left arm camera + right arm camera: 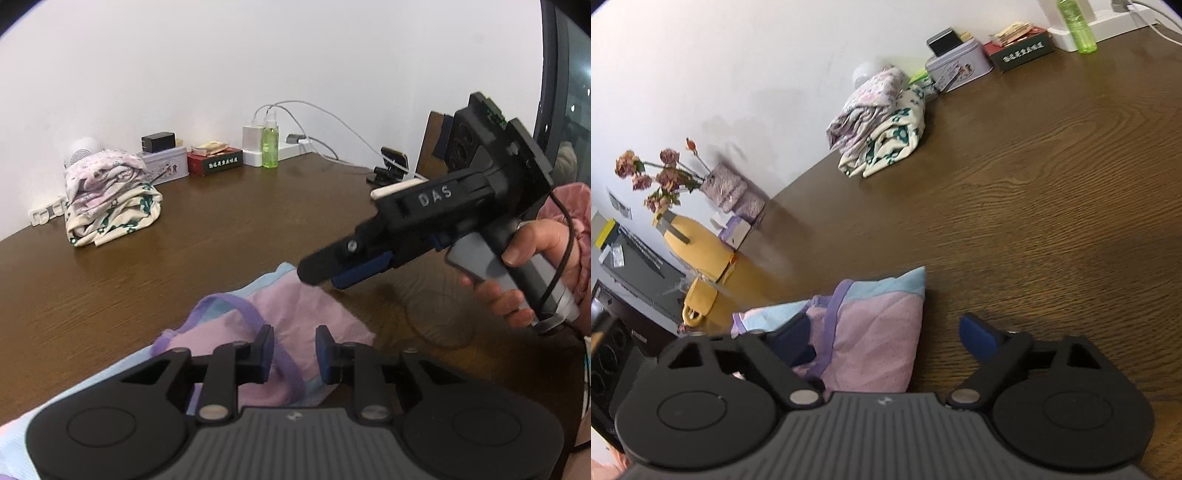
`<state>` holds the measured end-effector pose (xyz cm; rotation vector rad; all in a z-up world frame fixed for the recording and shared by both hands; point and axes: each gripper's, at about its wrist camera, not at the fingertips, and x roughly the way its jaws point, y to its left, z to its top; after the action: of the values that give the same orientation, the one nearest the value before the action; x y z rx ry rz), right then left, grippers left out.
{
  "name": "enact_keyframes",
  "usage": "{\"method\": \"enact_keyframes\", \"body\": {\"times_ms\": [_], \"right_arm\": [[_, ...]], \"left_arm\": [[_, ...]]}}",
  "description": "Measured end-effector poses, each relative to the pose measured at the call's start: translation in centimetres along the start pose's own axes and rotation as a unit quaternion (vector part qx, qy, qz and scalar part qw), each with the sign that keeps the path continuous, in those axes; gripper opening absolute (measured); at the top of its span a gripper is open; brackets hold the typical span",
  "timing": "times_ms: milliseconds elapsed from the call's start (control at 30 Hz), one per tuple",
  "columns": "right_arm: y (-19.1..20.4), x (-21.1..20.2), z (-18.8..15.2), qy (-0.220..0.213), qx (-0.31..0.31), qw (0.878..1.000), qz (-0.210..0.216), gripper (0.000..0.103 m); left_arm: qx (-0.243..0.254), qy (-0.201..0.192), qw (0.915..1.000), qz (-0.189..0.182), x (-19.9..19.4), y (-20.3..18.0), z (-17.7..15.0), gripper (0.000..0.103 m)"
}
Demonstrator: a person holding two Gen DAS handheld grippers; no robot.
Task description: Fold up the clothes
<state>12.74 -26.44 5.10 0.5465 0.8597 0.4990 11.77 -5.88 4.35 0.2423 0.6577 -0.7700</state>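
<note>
A pink and light-blue garment (295, 306) with purple trim lies flat at the near edge of the brown table (221, 240). My left gripper (294, 350) hovers low over it, its jaws a little apart and empty, and a purple strap runs under the left finger (264, 350). My right gripper (325, 275), held by a hand in a pink sleeve, points at the garment's far corner. In the right wrist view the right gripper (886, 339) stands wide open over the garment (879, 332), with its right finger (979, 336) above bare wood.
A pile of folded floral clothes (110, 195) (882, 125) sits at the back left of the table. Along the wall stand a tin box (166, 166), a red box (214, 160), a green bottle (270, 144) and a power strip. A phone stand (391, 166) and a monitor are at the right.
</note>
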Motion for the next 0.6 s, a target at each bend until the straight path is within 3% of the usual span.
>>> {"method": "enact_keyframes", "body": {"times_ms": [200, 433, 600], "right_arm": [[0.7, 0.7, 0.0, 0.005, -0.018, 1.0, -0.012, 0.068], [0.0, 0.7, -0.3, 0.007, -0.005, 1.0, 0.002, 0.049], [-0.3, 0.7, -0.9, 0.011, 0.015, 1.0, 0.02, 0.045]], "left_arm": [[-0.005, 0.018, 0.9996, -0.019, 1.2, 0.6, -0.5, 0.02], [-0.019, 0.018, 0.9992, -0.03, 1.5, 1.3, -1.0, 0.02], [-0.024, 0.016, 0.9991, -0.032, 1.5, 1.5, -1.1, 0.021]]}}
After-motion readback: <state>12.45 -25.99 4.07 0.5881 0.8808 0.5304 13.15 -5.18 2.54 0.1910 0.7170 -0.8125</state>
